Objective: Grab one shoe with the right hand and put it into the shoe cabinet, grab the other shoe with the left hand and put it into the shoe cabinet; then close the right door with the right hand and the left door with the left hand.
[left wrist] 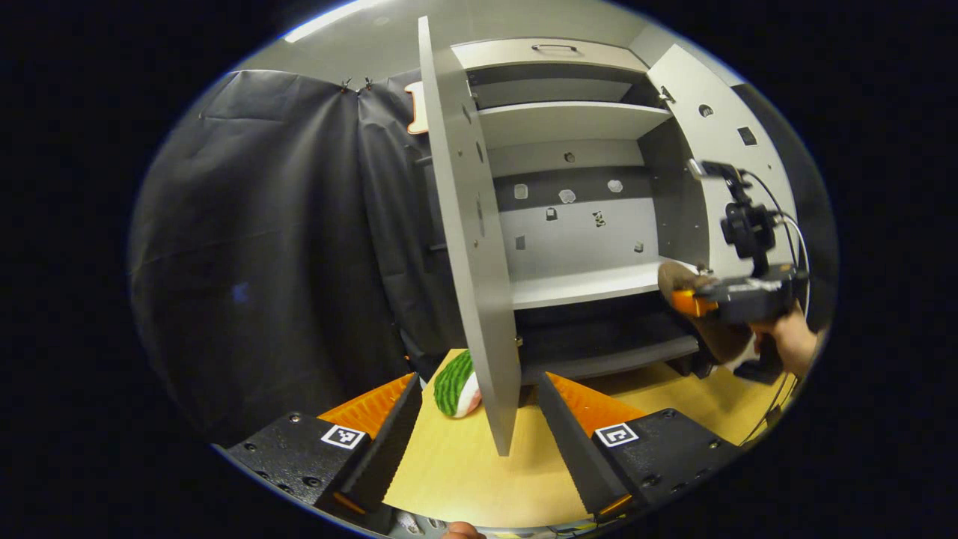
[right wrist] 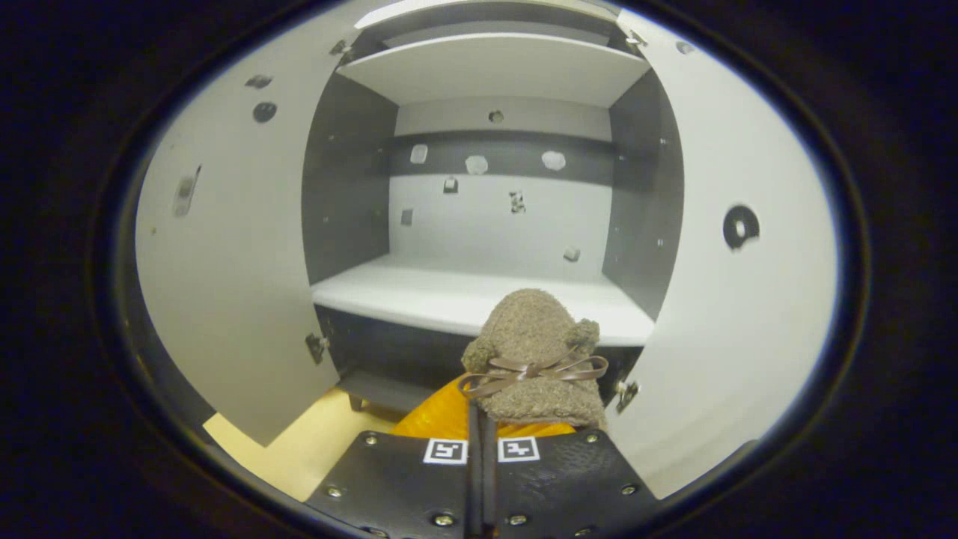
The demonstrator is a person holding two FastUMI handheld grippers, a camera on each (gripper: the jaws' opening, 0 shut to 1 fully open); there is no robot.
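A brown fuzzy shoe (right wrist: 535, 352) with a ribbon bow sits in my right gripper (right wrist: 479, 410), which is shut on it just in front of the cabinet's middle shelf (right wrist: 449, 296). From the left gripper view, that right gripper (left wrist: 696, 302) holds the brown shoe (left wrist: 677, 278) at the shelf's (left wrist: 584, 284) right end. My left gripper (left wrist: 477, 376) is open and low over the floor. Between its fingers stands the edge of the open left door (left wrist: 471, 247). A green-striped shoe (left wrist: 455, 385) lies on the floor, partly hidden behind that door.
The grey shoe cabinet has both doors swung open: left door (right wrist: 224, 284), right door (right wrist: 733, 314), also the right door (left wrist: 711, 127). An upper shelf (left wrist: 569, 120) and a low bottom ledge (left wrist: 614, 359) are inside. Pale wooden floor (left wrist: 464, 471) lies in front.
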